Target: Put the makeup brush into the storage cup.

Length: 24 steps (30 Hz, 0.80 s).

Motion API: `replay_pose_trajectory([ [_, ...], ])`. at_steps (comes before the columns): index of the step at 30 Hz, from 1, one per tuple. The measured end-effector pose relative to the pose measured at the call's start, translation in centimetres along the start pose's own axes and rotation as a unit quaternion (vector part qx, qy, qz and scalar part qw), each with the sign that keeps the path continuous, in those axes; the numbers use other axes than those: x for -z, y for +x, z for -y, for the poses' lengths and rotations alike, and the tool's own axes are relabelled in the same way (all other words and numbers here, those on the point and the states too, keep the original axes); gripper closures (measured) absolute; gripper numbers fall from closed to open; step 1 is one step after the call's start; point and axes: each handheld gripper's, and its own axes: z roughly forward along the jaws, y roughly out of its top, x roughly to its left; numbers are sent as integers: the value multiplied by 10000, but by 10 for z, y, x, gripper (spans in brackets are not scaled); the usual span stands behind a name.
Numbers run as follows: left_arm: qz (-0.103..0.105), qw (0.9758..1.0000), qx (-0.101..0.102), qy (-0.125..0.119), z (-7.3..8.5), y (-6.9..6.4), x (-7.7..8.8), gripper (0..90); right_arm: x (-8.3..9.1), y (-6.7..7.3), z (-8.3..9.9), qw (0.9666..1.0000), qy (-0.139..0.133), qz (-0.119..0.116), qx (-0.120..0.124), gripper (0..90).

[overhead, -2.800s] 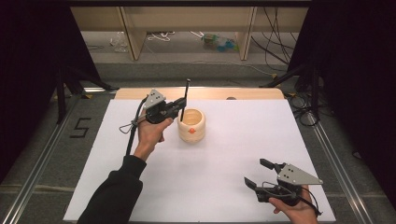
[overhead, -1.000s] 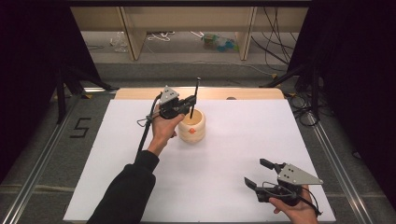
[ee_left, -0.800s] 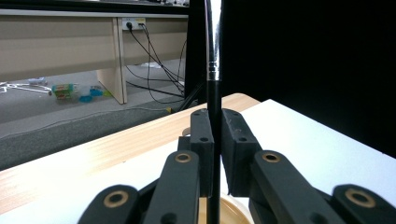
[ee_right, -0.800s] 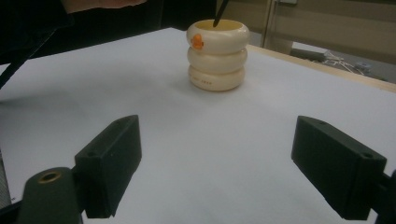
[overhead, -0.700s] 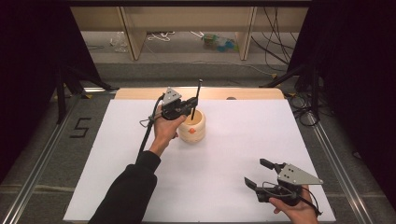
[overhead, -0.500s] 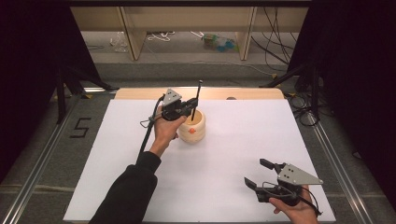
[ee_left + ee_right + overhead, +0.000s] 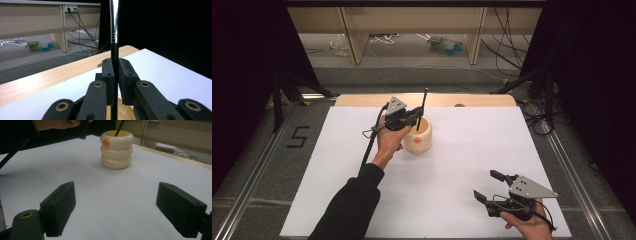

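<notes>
Cream ringed cup (image 7: pixel 419 136), black rod (image 7: pixel 421 110) standing inside, left gripper (image 7: pixel 412 116) jaws clamping it

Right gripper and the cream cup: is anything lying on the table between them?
No. In the right gripper view, bare white table runs from the open right gripper to the cup; the high view agrees.

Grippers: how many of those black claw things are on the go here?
2. The left gripper is above the cup, shut on a thin rod. The right gripper is open near the table's front right corner.
</notes>
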Motion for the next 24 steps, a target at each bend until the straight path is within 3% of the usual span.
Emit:
replay_pose_trajectory([
  [2, 0, 10000, -1, 13, 0, 0, 0, 835, 0, 0, 0, 10000, 17, 18, 13, 173],
  [3, -8, 10000, -17, 24, 1, 1, 1, 835, 3, 0, -1, 9998, 199, 60, 31, 172],
  [7, -25, 10000, 17, 30, 3, 1, 1, 835, 0, 0, 0, 10000, 5, 9, 13, 172],
  [8, -28, 10000, 12, 42, 4, 2, 1, 835, 3, 0, -1, 9998, 199, 61, 34, 172],
  [9, -29, 10000, 10, 44, 4, 2, 1, 835, 0, 0, 0, 10000, 5, 9, 12, 172],
  [16, -39, 10000, -16, 47, 6, 2, 1, 835, 0, 0, 0, 10000, 5, 7, 23, 173],
  [18, -36, 9999, 101, 37, 8, 2, 1, 835, 0, 0, 0, 10000, 6, 5, 20, 173],
  [24, -54, 9999, 104, 67, 11, 5, 2, 835, 0, 0, 0, 10000, 26, -15, -6, 174],
])
